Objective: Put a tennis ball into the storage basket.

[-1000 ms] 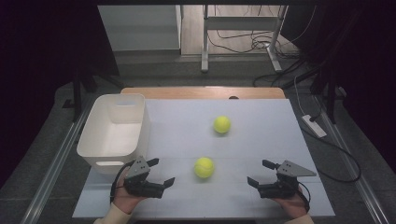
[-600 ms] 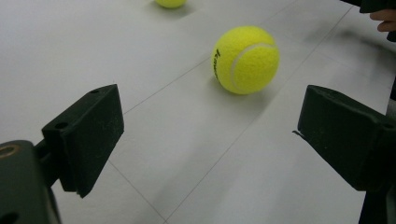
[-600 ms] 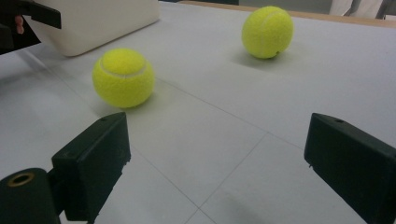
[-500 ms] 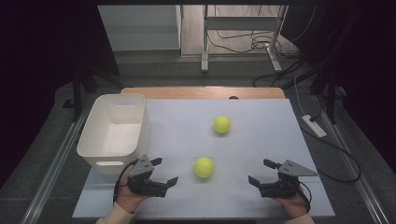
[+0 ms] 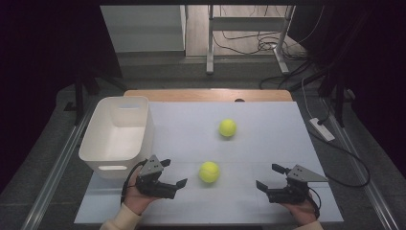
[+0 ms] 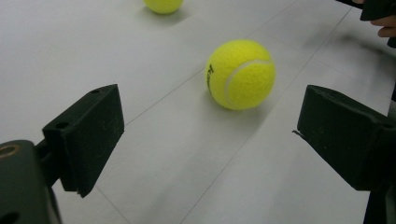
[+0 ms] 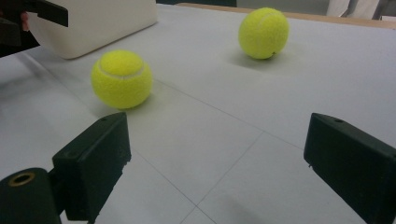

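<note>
While both grippers rest low at the near edge of the table (image 5: 268, 115), nothing is held in either. The left gripper (image 5: 173, 173) sits at the near left, just in front of the white bin (image 5: 98, 143), with its jaws spread wide and pointing right toward the near tennis ball (image 5: 209, 172). In the left gripper view that ball (image 6: 240, 73) lies ahead of the open jaws, a little right of centre, close but clear of both of them, resting on the white surface. The far tennis ball (image 5: 228, 128) sits farther back on the table, slightly right of the near one and well apart from it; in the left gripper view its lower part (image 6: 162, 4) shows at the top edge.

The right gripper (image 5: 269, 178) is at the near right, its jaws also wide and empty, pointing left toward the middle of the table. In the right gripper view the near tennis ball (image 7: 122, 79) lies ahead and to the left, beyond the jaws, and the far tennis ball (image 7: 263, 32) lies farther off toward the right. The white bin (image 7: 93, 23) stands behind the near ball at the far left of that view, with the left gripper at the upper left corner.
</note>
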`<action>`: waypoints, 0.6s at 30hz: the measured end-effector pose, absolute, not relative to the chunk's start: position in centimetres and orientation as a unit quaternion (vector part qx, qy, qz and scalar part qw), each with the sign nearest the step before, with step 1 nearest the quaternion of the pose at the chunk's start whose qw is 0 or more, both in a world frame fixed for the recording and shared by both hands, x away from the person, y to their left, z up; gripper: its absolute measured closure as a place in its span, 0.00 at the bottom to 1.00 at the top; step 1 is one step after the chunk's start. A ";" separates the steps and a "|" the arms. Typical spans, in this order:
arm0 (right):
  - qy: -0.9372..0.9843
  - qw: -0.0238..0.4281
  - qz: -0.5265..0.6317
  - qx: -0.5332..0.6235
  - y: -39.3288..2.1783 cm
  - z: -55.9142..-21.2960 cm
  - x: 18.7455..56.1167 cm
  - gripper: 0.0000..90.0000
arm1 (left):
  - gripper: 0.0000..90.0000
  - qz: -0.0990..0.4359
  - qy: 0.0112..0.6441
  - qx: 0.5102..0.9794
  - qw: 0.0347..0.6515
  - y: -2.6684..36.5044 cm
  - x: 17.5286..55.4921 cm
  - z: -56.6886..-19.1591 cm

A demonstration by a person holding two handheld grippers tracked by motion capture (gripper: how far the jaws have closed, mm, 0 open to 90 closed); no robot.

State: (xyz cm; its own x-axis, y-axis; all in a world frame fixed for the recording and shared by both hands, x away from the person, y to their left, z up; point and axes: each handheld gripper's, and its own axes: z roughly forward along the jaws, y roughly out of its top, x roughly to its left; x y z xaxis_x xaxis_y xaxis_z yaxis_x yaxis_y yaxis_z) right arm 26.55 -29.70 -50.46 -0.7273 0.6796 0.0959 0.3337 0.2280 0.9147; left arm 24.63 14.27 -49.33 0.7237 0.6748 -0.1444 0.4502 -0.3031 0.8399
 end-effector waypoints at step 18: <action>0.767 0.160 0.528 0.329 -29.5 -50.6 26.8 0.08 | 0.09 0.101 0.341 0.808 0.469 13.2 25.4 -48.2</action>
State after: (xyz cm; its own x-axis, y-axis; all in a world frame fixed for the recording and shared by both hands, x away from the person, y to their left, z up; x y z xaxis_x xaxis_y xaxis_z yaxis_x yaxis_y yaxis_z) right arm 26.75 -29.53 -50.56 -0.7329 0.6726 0.1022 0.3353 0.2265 0.9145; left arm 25.39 13.19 -48.21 0.7468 0.6461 -0.1577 0.4574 -0.3268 0.8271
